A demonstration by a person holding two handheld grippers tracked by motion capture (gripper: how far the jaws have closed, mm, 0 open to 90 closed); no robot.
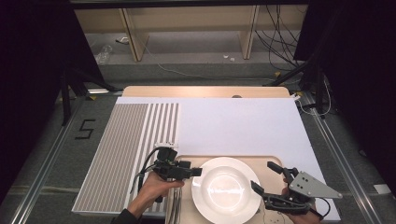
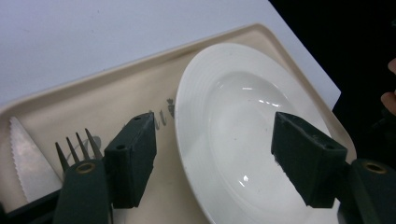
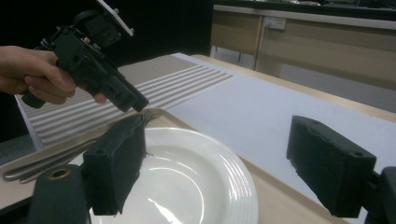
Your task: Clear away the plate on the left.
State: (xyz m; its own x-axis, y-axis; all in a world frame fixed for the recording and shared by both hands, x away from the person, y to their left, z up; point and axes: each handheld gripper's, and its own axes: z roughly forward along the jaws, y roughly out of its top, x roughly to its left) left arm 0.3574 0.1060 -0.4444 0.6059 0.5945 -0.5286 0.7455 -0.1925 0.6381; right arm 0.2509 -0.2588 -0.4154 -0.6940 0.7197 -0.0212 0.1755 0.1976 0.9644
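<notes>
1. Where the beige tray (image 1: 275, 161) lies at the near edge of the tabletop (image 1: 243, 123), a white plate (image 1: 227, 189) rests in its middle, upright and empty.
2. The left gripper (image 1: 196, 171) hovers just beside the plate's left rim, held in a hand (image 1: 154, 189) that comes in from the bottom of the high view; its jaws stand wide apart with nothing between them but the plate's rim below, and no pad presses on anything.
3. In the left gripper view, a fork (image 2: 77, 148) and a knife (image 2: 25, 161) lie side by side on the tray, left of the plate, the fork's tines pointing away towards the tray's far rim.
4. The right gripper (image 1: 266, 176) sits at the plate's right side, its jaws also spread wide and holding nothing; in the right gripper view, the plate (image 3: 187, 179) lies between and beneath them.
5. A striped mat (image 1: 126, 149) covers the left part of the tabletop, beside a white sheet (image 1: 233, 121) under the tray.
</notes>
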